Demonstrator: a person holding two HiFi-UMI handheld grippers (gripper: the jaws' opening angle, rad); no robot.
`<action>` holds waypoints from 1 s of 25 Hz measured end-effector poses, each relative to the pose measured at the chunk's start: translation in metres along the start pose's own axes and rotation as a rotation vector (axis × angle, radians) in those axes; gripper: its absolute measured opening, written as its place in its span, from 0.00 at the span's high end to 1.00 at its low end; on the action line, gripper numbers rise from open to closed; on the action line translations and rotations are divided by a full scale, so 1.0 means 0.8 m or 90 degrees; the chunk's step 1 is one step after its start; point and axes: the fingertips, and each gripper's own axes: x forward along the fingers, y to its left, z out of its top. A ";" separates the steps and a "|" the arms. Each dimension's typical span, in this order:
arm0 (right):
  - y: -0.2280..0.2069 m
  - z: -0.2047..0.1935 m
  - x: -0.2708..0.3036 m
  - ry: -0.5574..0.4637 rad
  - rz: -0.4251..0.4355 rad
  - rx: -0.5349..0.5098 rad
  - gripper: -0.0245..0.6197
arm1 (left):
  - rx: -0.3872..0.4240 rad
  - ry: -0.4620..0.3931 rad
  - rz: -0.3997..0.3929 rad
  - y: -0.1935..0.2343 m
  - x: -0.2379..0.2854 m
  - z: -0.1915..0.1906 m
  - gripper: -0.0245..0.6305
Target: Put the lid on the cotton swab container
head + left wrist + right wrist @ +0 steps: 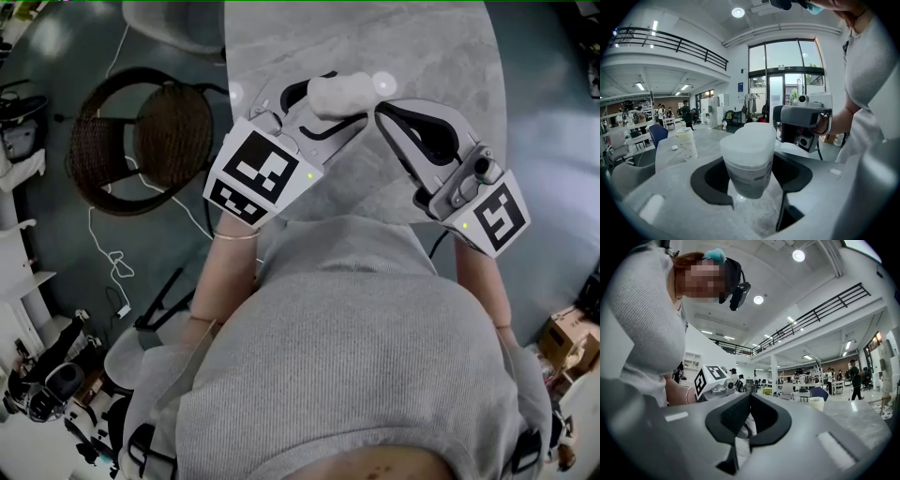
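The cotton swab container (749, 174) stands at the centre of the left gripper view with its frosted lid (751, 139) resting on top; whether the lid is fully seated cannot be told. The left gripper (751, 187) clamps the container's body at a wide spread, while the right gripper (749, 418) has its jaws together and empty, its tips near the lid at the head view's upper centre. Likely fault: an off-centre press from those tips would cock the lid or lever the container out of the grip.
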 end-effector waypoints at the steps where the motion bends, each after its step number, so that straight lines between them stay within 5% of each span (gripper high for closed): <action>1: 0.000 0.000 -0.001 0.001 -0.002 0.000 0.96 | 0.000 0.000 -0.001 0.000 0.001 -0.001 0.56; 25: -0.015 -0.005 -0.034 0.045 -0.077 0.010 0.96 | 0.025 -0.016 0.025 0.022 0.046 -0.012 0.56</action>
